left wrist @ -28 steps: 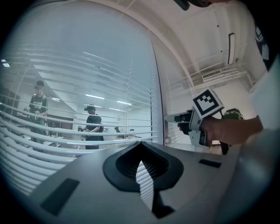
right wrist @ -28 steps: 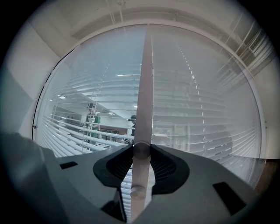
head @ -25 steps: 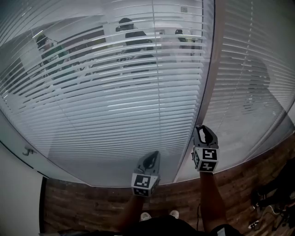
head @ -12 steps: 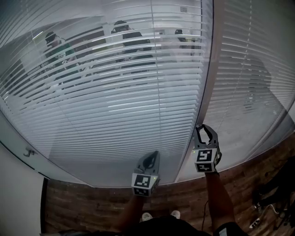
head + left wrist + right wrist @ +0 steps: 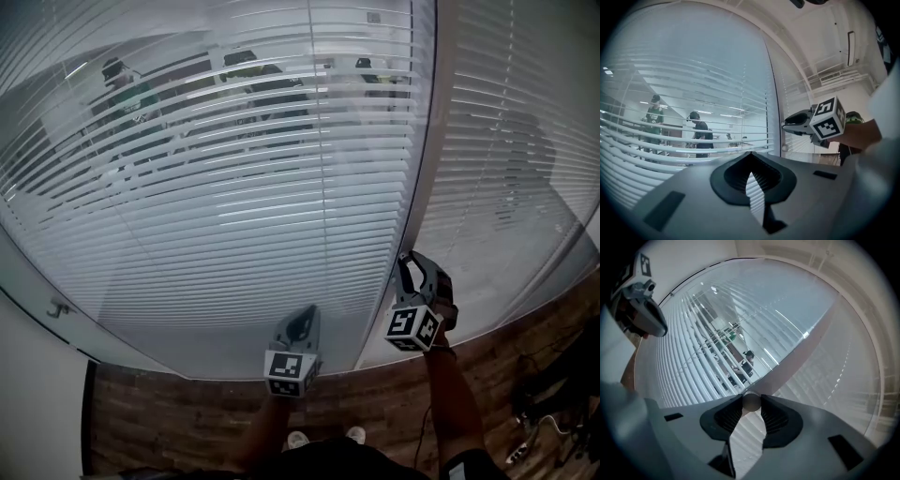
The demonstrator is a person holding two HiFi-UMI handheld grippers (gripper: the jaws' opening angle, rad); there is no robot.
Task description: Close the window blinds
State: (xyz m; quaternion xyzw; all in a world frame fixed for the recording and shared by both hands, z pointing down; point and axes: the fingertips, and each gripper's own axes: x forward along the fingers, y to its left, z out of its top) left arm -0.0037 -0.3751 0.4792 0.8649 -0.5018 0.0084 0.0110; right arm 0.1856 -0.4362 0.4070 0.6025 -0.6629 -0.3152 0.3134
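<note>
White slatted blinds (image 5: 234, 216) hang behind glass, their slats partly tilted, so the room behind shows through the upper part. A second set of blinds (image 5: 506, 169) hangs to the right of the window post (image 5: 427, 159). My right gripper (image 5: 410, 258) reaches up beside that post. In the right gripper view it is shut on the round end of the blinds' tilt wand (image 5: 751, 401). My left gripper (image 5: 305, 314) points level at the lower slats with its jaw tips together and nothing between them (image 5: 750, 157). The right gripper (image 5: 787, 125) also shows in the left gripper view.
Two people (image 5: 131, 94) move about in the room beyond the glass. A wood-patterned floor (image 5: 187, 422) lies below the window. Dark gear (image 5: 553, 394) sits on the floor at the right. A small metal fitting (image 5: 58, 307) sticks out at the left.
My right gripper has rolled clockwise on the wand, so its marker cube now sits tilted. The left gripper stays put. The people behind the glass have shifted.
</note>
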